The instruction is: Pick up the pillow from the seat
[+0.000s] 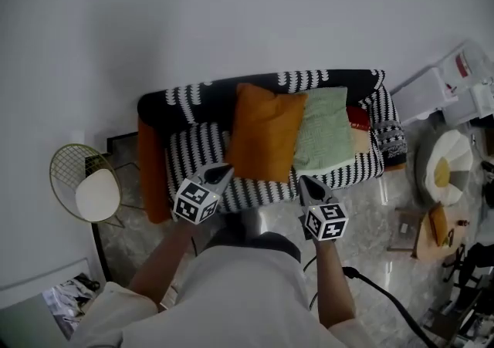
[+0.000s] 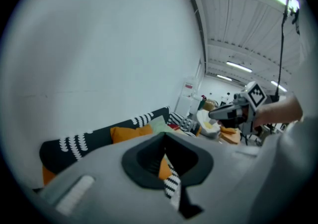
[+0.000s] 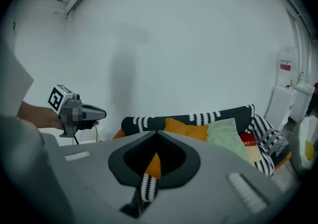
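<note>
Centrally placed: sofa (image 1: pixel 191 147), black and white pattern, back flat against a white wall (image 1: pixel 231 15).

Edges and open room:
- Left end of the sofa: an orange panel runs down the arm. Near it stands a wire chair (image 1: pixel 83 181) with a pale round seat.
- Right end: white cabinets and a pale round cushion (image 1: pixel 448 163) stand near it.
- Front edge of the seat: glossy floor (image 1: pixel 370 223) lies open between it and the person. Both grippers hang over this strip.

Contents of the seat:
- Orange pillow (image 1: pixel 264 132), leaning on the backrest at the middle, lower edge resting on the seat.
- Green pillow (image 1: pixel 324 130), touching the orange pillow's right side and also leaning back.
- Red item (image 1: pixel 356 117), partly hidden behind the green pillow.

Grippers:
- Left gripper (image 1: pixel 220 174): fingers together with nothing between them. The tip is over the seat's front edge, just below the orange pillow's lower left corner and not touching it.
- Right gripper (image 1: pixel 307 184): fingers together, empty. The tip is at the front edge, below the seam where the two pillows meet and clear of both.
- Each gripper view shows a sliver of orange pillow and striped seat through the narrow slit at the fingers.
</note>
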`<move>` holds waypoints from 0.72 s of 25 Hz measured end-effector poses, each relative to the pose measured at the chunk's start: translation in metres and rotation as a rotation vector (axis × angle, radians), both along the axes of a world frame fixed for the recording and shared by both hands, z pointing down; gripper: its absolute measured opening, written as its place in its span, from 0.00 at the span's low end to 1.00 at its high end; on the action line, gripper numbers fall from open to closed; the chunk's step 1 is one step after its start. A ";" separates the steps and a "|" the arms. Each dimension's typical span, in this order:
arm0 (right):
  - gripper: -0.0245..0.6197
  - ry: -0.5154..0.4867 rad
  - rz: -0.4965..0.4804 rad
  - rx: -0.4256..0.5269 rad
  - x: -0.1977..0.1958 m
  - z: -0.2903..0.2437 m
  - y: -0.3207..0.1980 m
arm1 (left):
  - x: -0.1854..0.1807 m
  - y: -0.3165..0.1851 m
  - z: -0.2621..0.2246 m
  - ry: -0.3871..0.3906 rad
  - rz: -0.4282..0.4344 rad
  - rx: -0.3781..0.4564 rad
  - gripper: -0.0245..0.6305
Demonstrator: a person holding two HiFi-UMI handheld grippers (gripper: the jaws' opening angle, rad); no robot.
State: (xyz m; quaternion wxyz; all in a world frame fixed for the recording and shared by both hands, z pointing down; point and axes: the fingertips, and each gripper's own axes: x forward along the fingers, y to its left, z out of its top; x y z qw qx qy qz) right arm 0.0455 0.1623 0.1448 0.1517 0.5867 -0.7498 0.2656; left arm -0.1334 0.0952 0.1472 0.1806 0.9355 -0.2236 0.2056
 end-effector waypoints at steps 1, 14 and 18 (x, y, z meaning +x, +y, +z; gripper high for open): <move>0.05 0.001 0.002 -0.003 -0.002 0.001 -0.004 | 0.000 -0.003 0.001 0.001 0.006 -0.002 0.04; 0.05 0.010 -0.013 -0.040 0.000 0.018 -0.046 | 0.014 -0.042 0.014 0.012 0.021 -0.028 0.04; 0.05 0.001 -0.025 -0.056 0.011 0.026 -0.059 | 0.028 -0.054 0.024 0.004 0.002 -0.047 0.04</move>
